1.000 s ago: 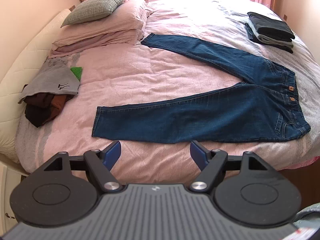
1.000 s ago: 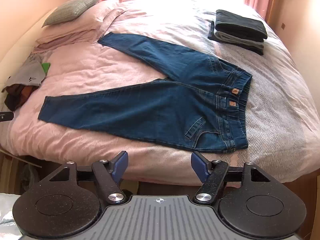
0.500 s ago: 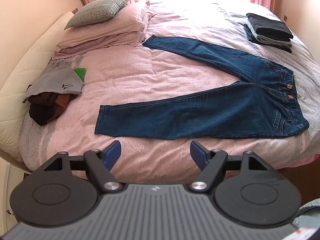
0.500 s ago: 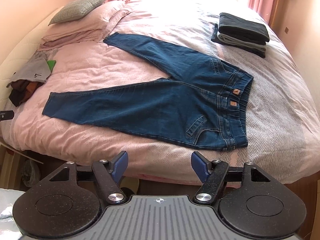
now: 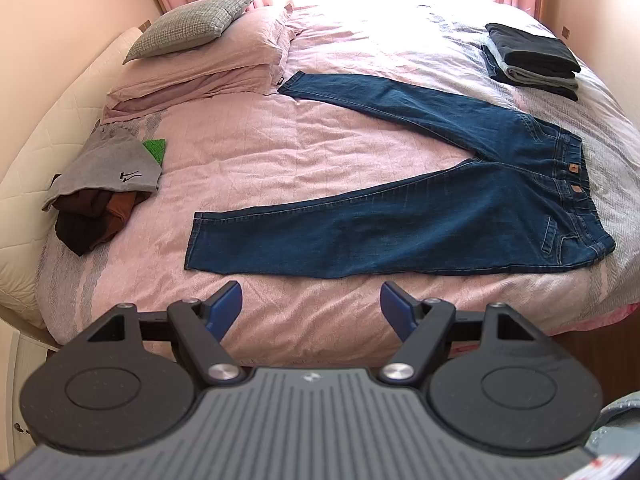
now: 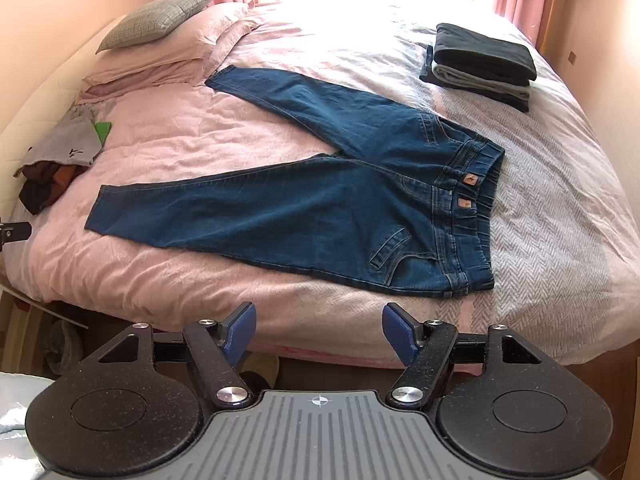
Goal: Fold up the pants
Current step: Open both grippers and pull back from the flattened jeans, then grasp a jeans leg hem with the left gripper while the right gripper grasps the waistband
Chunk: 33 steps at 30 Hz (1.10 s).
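Observation:
Dark blue jeans [image 5: 400, 224] [image 6: 304, 208] lie flat on the pink bed, legs spread in a V toward the left, waistband with two brown tags at the right. My left gripper [image 5: 311, 300] hovers open above the near bed edge, just short of the lower leg, nothing between its blue pads. In the right wrist view my right gripper [image 6: 319, 320] is open too, held over the bed's front edge below the seat of the jeans, apart from them.
A stack of folded dark and grey clothes [image 5: 532, 60] [image 6: 480, 64] sits at the far right of the bed [image 5: 240, 152]. A heap of grey and brown garments [image 5: 100, 184] lies at the left. Pillows [image 5: 200, 52] are at the head.
Both views have drifted slightly back and up, so the jeans sit a little farther off in each picture. Jaws of both grippers stand as wide as before.

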Motion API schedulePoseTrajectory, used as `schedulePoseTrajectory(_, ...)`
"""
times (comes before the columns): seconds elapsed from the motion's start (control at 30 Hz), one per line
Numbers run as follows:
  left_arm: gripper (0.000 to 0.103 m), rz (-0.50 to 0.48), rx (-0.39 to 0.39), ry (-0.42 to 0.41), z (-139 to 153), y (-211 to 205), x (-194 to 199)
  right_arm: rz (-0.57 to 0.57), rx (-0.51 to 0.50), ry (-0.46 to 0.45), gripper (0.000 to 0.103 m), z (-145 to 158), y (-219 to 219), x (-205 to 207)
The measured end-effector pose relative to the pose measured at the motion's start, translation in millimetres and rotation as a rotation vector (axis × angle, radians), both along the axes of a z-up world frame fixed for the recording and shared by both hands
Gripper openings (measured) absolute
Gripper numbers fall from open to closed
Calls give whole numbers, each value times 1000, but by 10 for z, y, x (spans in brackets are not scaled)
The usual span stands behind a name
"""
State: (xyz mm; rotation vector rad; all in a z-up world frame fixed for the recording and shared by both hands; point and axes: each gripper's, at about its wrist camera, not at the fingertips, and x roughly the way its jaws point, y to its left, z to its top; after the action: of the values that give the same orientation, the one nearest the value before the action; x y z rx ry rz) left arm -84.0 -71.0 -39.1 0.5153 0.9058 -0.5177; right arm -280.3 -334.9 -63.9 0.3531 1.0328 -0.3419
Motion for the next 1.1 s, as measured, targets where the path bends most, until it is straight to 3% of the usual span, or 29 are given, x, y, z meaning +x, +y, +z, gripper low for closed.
schedulePoseTrajectory(0.27, 73, -24, -8, 9, -42, -146, 123, -27, -1, -1, 67, 2, -80, 20)
schedulePoseTrajectory(0.5, 76, -56, -34, 8, -112, -291, 462, -89, 10, 19, 67, -53, -269, 230)
schedulePoseTrajectory(0.8, 76, -142, -47, 8, -292, -546, 1416, -205, -1, 17, 67, -207, -483, 811)
schedulePoseTrajectory(1.1, 76, -389, -40, -1, -749, -1043, 2473, -387, -27, 37, 67, -633, -828, 1297)
